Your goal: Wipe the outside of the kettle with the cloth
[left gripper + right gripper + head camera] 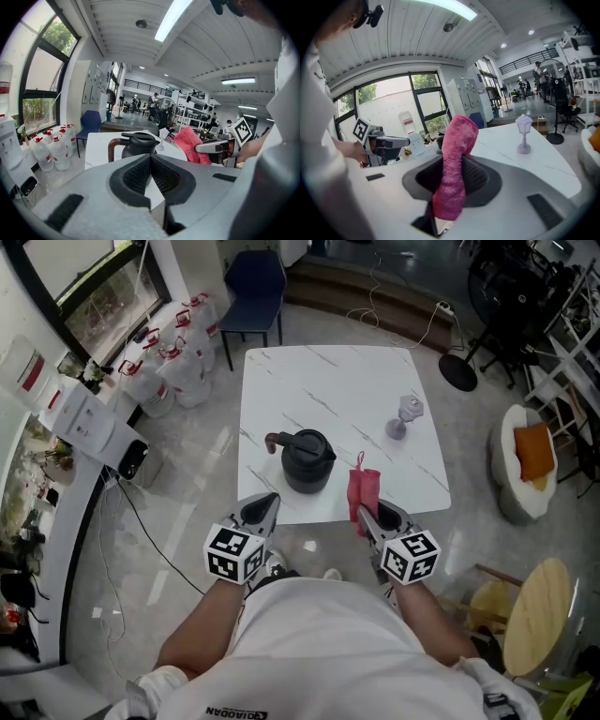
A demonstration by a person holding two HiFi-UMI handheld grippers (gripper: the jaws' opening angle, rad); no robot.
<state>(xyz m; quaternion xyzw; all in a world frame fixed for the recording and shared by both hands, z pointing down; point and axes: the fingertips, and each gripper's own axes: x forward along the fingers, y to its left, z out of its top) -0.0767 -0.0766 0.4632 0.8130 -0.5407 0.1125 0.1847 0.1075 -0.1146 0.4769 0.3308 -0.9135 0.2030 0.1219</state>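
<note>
Two handheld grippers are hovering at the near edge of the white marbled table (328,381). The left gripper (266,504) is holding its jaws pressed together, empty. The right gripper (365,515) is clamping a pink cloth (364,486) upright, just right of the black kettle (307,458) and apart from it. The kettle is standing near the table's front edge. White lettering on the person's shirt (309,643) is showing upside down, apparently QIAODAN.

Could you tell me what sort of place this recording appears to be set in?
Probably a large open lab or workshop hall, not a home: a railed upper gallery, equipment racks behind, and big water bottles grouped by the window.
</note>
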